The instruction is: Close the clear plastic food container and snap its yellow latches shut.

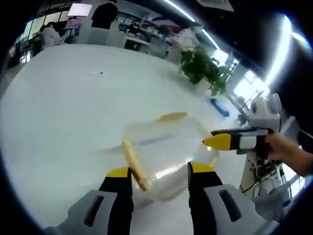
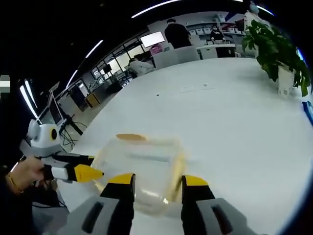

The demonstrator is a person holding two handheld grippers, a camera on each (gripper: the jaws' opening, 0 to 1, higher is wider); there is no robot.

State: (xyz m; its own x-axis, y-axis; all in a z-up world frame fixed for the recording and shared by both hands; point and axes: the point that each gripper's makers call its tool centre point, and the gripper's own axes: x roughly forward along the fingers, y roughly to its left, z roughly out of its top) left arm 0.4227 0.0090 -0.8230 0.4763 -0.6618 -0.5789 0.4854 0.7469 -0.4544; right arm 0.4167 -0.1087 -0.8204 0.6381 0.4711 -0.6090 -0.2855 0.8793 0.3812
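Your left gripper [image 1: 160, 176] and right gripper [image 2: 155, 185] both stand apart, flanking the clear container [image 1: 166, 156] on the white surface [image 1: 63, 112]. Steady the body while pressing each yellow latch [image 1: 133, 157] squarely down.

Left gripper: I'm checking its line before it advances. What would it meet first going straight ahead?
Probably the clear food container, which lies between the open jaws of the left gripper, its yellow latch beside the left jaw; depth is unclear.
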